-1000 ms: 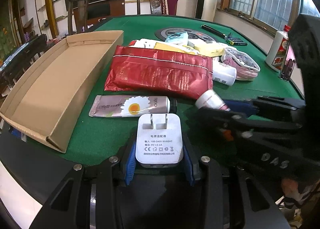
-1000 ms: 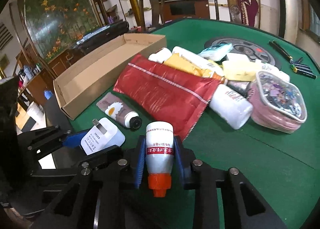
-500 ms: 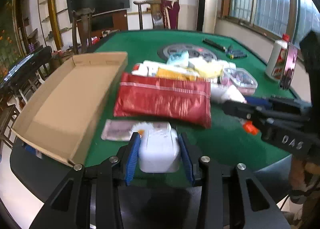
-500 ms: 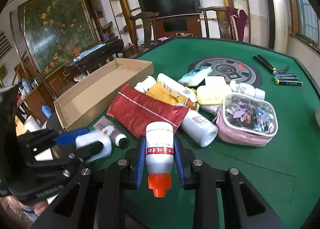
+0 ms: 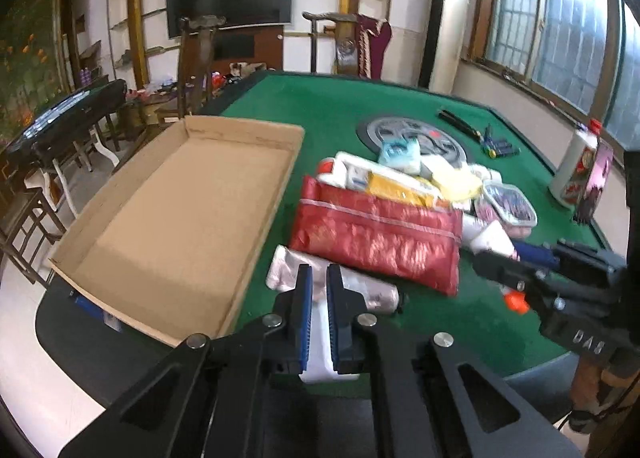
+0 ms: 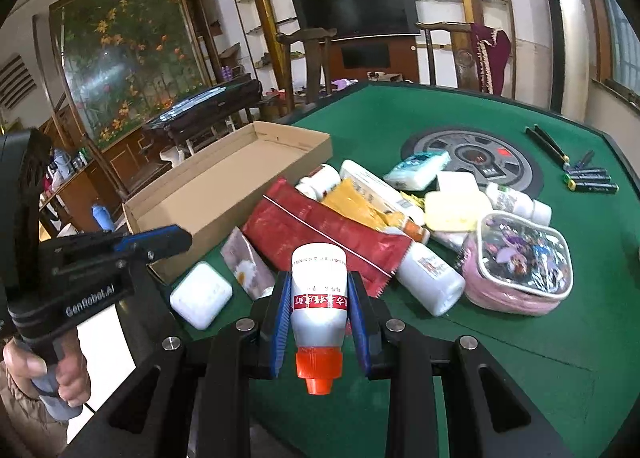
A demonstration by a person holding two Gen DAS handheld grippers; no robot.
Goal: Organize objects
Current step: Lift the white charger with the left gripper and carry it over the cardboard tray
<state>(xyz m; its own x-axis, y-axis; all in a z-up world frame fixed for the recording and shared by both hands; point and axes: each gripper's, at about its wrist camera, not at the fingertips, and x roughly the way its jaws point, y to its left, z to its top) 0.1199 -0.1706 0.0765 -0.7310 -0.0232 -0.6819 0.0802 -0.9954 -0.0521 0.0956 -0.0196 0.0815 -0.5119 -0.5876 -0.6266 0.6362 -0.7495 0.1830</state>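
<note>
My left gripper (image 5: 316,278) is shut with nothing pinched; in the right wrist view it (image 6: 172,236) hovers over the near corner of the open cardboard box (image 5: 180,217) (image 6: 224,193). The white charger (image 6: 201,294) lies flat on the green felt just below it, and a strip of the charger (image 5: 318,342) shows through the narrow gap under the jaws. My right gripper (image 6: 319,278) (image 5: 496,258) is shut on a white bottle (image 6: 319,298) with a red label and orange cap, held above the table. A red pouch (image 5: 376,238) and a daisy-print tube (image 5: 360,290) lie ahead.
A heap of bottles, packets and a pink clear pouch (image 6: 520,258) covers the table's middle. A round disc (image 6: 472,157) sits in the felt behind it, with pens (image 6: 588,177) at the far right. A tall bottle (image 5: 576,165) stands by the right edge. A hand (image 6: 60,374) grips the left tool.
The charger has left my left gripper and now lies on the felt; the left jaws have closed together. Both grippers have risen, and the right one still carries the bottle.
</note>
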